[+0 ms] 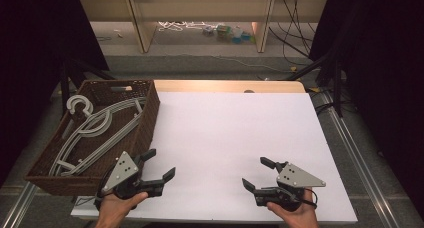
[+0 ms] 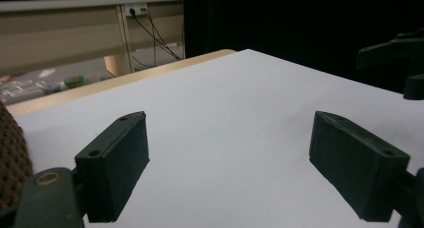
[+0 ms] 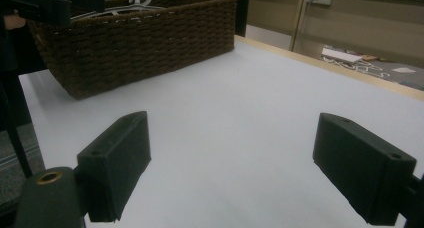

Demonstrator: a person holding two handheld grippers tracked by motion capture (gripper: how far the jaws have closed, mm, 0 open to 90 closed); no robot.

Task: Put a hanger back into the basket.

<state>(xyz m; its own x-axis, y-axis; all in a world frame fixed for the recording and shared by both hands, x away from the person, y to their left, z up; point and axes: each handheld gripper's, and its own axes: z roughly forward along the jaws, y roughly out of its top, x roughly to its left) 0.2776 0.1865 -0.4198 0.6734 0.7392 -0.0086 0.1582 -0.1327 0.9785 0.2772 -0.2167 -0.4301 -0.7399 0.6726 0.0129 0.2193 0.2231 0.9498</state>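
Grey hangers (image 1: 95, 130) lie piled in the wicker basket (image 1: 147, 119) at the desk's (image 1: 235, 138) left edge. We hold the left gripper (image 1: 160, 164) just beside the basket, jaws wide apart and empty; our right gripper (image 1: 256, 173) likewise gapes, well apart, near the front edge.

Table: a white sheet (image 1: 240, 143) covers the top; a light wooden edge (image 1: 225, 85) shows at the far side.
Floor: grey (image 1: 200, 63), with thin cables lying on it behind the table.
Furniture behind: a pale wooden shelf unit with upright panels (image 1: 140, 23); small coloured items (image 1: 230, 33) lie under it.
Sides: black curtains (image 1: 380, 63) hang at left and right.
Rails: metal rails (image 1: 357, 153) run along the right side of the table.
Wall socket: a white socket (image 2: 134, 10) with black cables.
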